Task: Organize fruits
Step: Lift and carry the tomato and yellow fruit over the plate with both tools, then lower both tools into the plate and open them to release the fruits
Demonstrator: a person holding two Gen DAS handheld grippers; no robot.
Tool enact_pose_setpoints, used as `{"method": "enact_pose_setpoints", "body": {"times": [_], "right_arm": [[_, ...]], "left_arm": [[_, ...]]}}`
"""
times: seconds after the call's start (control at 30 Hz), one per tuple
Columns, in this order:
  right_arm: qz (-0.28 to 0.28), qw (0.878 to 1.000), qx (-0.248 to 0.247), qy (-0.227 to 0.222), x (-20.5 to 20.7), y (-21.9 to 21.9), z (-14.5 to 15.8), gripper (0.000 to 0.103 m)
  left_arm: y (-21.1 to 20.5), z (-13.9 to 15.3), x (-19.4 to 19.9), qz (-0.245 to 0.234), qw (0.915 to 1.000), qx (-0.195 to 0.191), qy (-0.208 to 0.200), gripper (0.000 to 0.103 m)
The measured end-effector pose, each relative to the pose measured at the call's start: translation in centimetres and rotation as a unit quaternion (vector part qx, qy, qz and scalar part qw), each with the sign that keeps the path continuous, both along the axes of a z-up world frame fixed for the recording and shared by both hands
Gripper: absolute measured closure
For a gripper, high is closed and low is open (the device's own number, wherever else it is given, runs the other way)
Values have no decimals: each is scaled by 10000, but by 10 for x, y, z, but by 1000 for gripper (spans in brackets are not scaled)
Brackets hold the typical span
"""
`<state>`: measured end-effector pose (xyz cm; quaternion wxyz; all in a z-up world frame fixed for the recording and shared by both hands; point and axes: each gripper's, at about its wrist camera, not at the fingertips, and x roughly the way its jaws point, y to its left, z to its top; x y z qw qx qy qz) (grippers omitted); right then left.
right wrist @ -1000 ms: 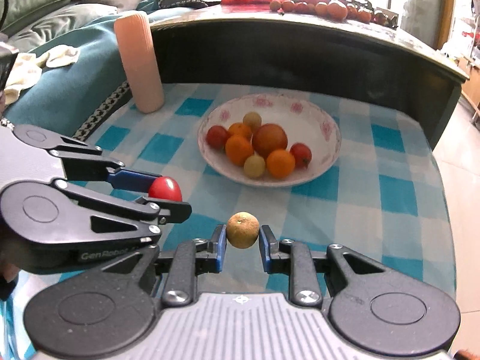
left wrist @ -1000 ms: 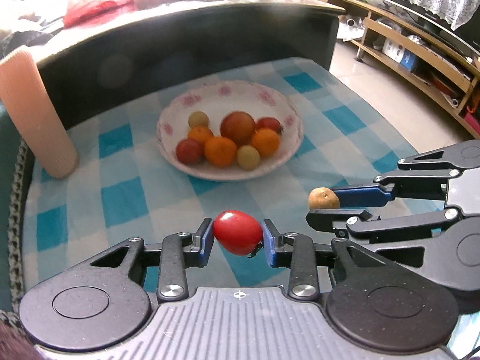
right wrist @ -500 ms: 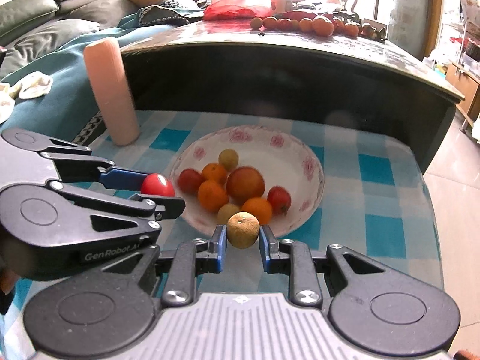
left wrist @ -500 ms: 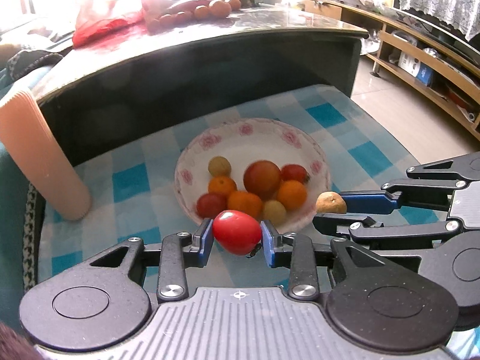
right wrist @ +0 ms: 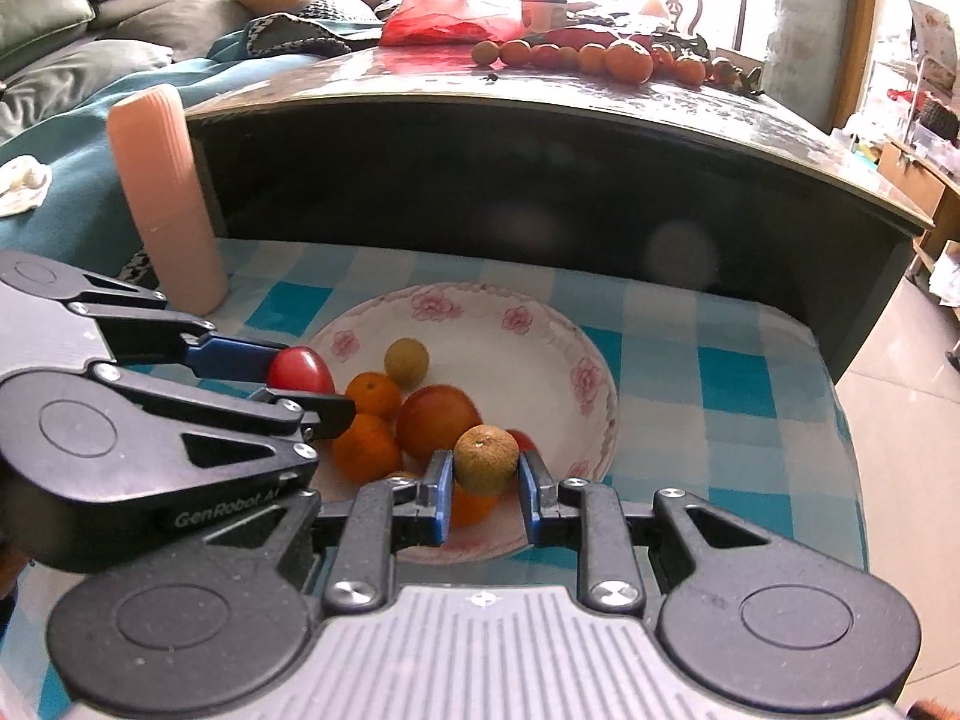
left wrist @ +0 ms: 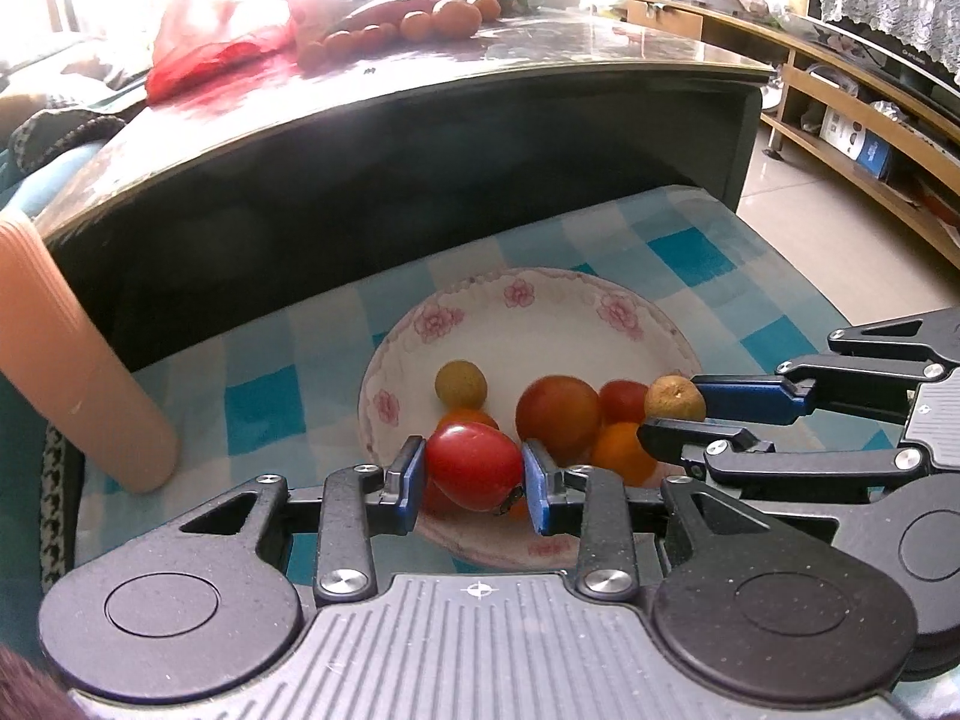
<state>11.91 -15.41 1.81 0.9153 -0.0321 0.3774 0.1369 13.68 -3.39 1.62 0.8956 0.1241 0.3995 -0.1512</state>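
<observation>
My left gripper (left wrist: 474, 477) is shut on a red tomato (left wrist: 473, 465), held over the near left rim of the white floral bowl (left wrist: 540, 318). In the right wrist view that tomato (right wrist: 300, 369) shows in the left gripper (right wrist: 303, 378) above the bowl (right wrist: 540, 330). My right gripper (right wrist: 483, 480) is shut on a small brown round fruit (right wrist: 486, 459), over the bowl's near edge. The left wrist view shows it too, the brown fruit (left wrist: 674, 399) in the right gripper (left wrist: 675, 414). Several oranges, tomatoes and a yellowish fruit (left wrist: 460, 384) lie in the bowl.
The bowl sits on a blue-and-white checked cloth (right wrist: 732, 372). A pink ribbed cylinder (right wrist: 165, 204) stands at the cloth's left. Behind rises a dark counter (right wrist: 540, 180) carrying a row of oranges (right wrist: 624, 60) and a red bag (right wrist: 450, 6). Wooden shelves (left wrist: 870, 114) stand at the right.
Both grippers have moved forward with their fruits, from over the cloth in front of the bowl to above the bowl's near rim. Their grips have not changed.
</observation>
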Motion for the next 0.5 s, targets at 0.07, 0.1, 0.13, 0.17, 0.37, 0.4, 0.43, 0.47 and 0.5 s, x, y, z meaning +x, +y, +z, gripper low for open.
{"method": "enact_pose_setpoints", "body": {"times": [0.07,0.1,0.13,0.17,0.37,0.4,0.43,0.47,0.5], "right_arm": [[-22,10000,-16,-15,5,0,-1,63],[-27,10000,-21,-22,7,0,-1,63],[-31,10000,-23,-31,10,0,-2,63],[-38,10000,-23,-39,12,0,-3,63],[-56,10000,-17,-65,25,2,-7,63],[-49,10000,-29,-62,27,2,-8,63],[-41,10000,-42,-60,28,3,-9,63],[-36,10000,-53,-58,29,3,-10,63],[-34,10000,-58,-56,30,3,-11,63]], "left_arm": [[-1,-1,5,17,10000,15,-13,62],[-1,-1,8,28,10000,20,-13,62],[-1,-2,10,37,10000,27,-12,62],[-1,-2,12,50,10000,37,-14,62],[3,-7,25,150,9999,-2,57,62],[4,-8,27,155,9999,3,67,62],[3,-9,28,159,9998,14,75,62],[3,-10,29,162,9998,25,88,62],[3,-11,30,167,9998,28,100,62]]}}
